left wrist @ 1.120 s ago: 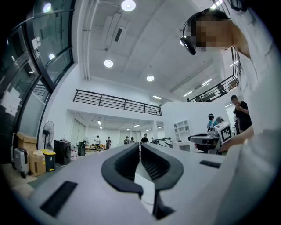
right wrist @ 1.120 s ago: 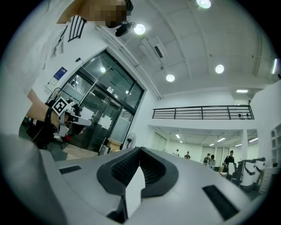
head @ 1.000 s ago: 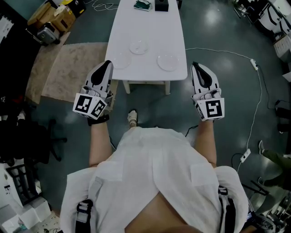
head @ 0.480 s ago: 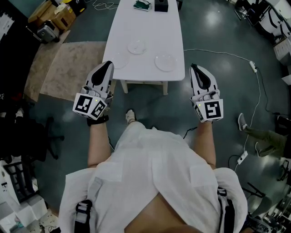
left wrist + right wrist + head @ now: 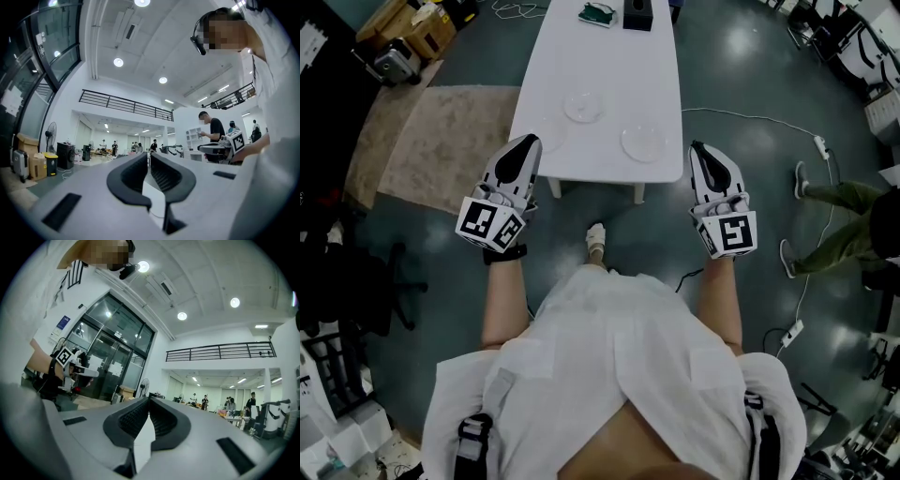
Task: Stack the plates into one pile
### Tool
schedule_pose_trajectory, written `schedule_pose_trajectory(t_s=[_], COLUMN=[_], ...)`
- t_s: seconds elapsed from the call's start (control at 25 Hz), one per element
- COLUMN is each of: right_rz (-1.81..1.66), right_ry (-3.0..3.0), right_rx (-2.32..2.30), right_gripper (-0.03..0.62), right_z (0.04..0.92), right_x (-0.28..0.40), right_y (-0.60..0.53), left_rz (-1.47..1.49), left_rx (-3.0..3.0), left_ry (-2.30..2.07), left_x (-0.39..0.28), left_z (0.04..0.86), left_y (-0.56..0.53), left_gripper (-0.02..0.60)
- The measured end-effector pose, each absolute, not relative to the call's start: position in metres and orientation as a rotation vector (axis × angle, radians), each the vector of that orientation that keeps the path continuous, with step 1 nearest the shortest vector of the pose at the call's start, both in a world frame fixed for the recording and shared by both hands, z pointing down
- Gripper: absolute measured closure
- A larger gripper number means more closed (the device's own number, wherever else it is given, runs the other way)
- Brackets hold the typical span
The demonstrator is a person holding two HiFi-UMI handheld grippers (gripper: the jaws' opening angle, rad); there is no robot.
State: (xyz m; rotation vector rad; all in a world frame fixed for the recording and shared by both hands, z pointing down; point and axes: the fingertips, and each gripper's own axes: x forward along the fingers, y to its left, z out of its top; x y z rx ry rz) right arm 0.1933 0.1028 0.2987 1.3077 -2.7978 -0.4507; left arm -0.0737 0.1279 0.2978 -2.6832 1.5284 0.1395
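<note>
The left claw [image 5: 527,143] and right claw [image 5: 697,149], both pressed together and empty, hover at the near edge of the white desk [image 5: 609,56] carrying three separate plates [image 5: 583,106].

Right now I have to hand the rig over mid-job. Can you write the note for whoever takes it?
Left gripper: shut, empty, held in the air off the near left corner of the white rectangular table.
Right gripper: shut, empty, off the near right corner.
Plates: three clear round glass plates lie apart on the table's near end: left plate, middle plate further back, right plate.
Done: nothing stacked.
Left: open a gripper, lift one plate onto another, then add the third.
</note>
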Motion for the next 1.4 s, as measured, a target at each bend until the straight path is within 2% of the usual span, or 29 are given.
schedule_pose_trajectory(t_s=[0.76,1.4], right_rz=[-0.306,-0.214], right_ry=[-2.824,-2.786], right_rx=[1.141,1.075], right_gripper=[0.563,0.562], right_z=[0.337,0.368], right_x=[0.132,0.079], right_y=[-0.028,-0.088], left_rz=[0.096,0.083], left_rx=[-2.732,-2.824], left_ry=[1.617,1.555], left_x=[-0.128,-0.151], left_z=[0.344,0.367], left_y=[0.008,-0.063], left_gripper=[0.563,0.563])
